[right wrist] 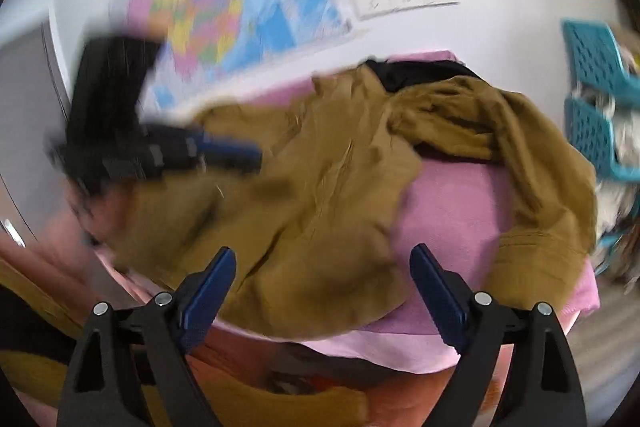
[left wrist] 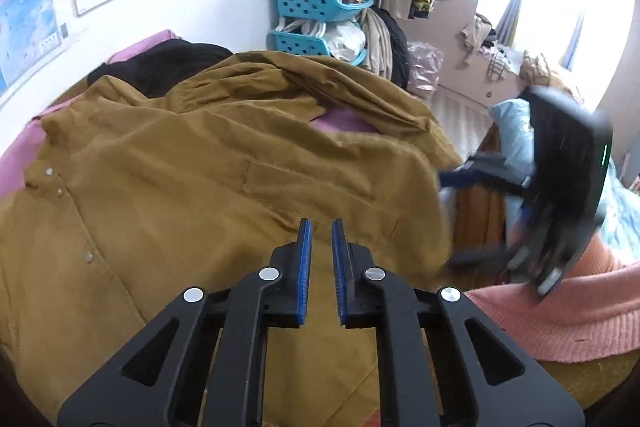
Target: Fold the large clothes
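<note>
Left gripper [left wrist: 320,227] fingers nearly together, empty; right gripper [right wrist: 323,259] spread wide.

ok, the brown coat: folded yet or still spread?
Spread, not folded. The brown coat lies rumpled across the pink sheet, button front showing, one sleeve trailing off sideways; no neat fold lines.

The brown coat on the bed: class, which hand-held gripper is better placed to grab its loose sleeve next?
Probably the right hand-held gripper: its jaws stand open facing the brown coat, with the sleeve lying nearby. The left hand-held gripper is nearly shut above the coat's front.
</note>
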A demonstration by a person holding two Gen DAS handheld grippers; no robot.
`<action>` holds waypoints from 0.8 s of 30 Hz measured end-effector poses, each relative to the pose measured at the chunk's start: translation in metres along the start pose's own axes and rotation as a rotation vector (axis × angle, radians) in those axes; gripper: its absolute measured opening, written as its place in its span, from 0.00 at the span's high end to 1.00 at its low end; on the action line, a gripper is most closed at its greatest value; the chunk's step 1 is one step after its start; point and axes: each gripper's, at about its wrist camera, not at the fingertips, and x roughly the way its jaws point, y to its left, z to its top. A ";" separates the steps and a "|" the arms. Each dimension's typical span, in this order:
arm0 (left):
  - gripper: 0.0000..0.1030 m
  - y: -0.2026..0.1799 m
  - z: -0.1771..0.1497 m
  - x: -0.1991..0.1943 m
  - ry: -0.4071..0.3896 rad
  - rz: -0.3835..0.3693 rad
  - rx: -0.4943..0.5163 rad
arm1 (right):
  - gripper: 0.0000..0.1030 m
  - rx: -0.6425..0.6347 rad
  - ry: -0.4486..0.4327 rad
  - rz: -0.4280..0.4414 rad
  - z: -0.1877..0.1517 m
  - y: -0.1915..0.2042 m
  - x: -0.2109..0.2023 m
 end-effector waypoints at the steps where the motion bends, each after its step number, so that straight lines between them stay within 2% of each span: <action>1: 0.89 -0.002 0.000 0.003 0.005 0.000 0.000 | 0.16 -0.064 0.034 -0.049 -0.003 0.008 0.012; 3: 0.89 -0.004 -0.001 0.006 0.017 0.011 0.003 | 0.16 -0.140 0.074 -0.109 -0.011 0.016 0.025; 4: 0.89 -0.003 -0.002 0.008 0.024 0.013 0.005 | 0.16 -0.139 0.074 -0.112 -0.014 0.015 0.024; 7: 0.89 0.003 -0.004 0.014 0.040 0.002 -0.019 | 0.16 -0.101 0.050 -0.050 -0.021 0.001 0.004; 12: 0.89 0.011 0.000 0.026 0.048 -0.020 -0.041 | 0.15 -0.158 0.070 -0.135 -0.038 -0.008 -0.011; 17: 0.84 0.008 0.004 0.035 0.062 -0.029 -0.034 | 0.24 -0.285 0.082 -0.209 -0.045 0.008 0.016; 19: 0.84 0.008 0.005 0.038 0.072 -0.025 -0.040 | 0.32 -0.360 0.092 -0.267 -0.048 0.014 0.027; 21: 0.83 0.009 0.006 0.039 0.075 -0.023 -0.043 | 0.34 -0.344 0.043 -0.268 -0.044 0.013 0.023; 24: 0.79 0.011 0.007 0.040 0.076 -0.029 -0.051 | 0.34 -0.263 -0.061 -0.171 -0.038 0.007 0.004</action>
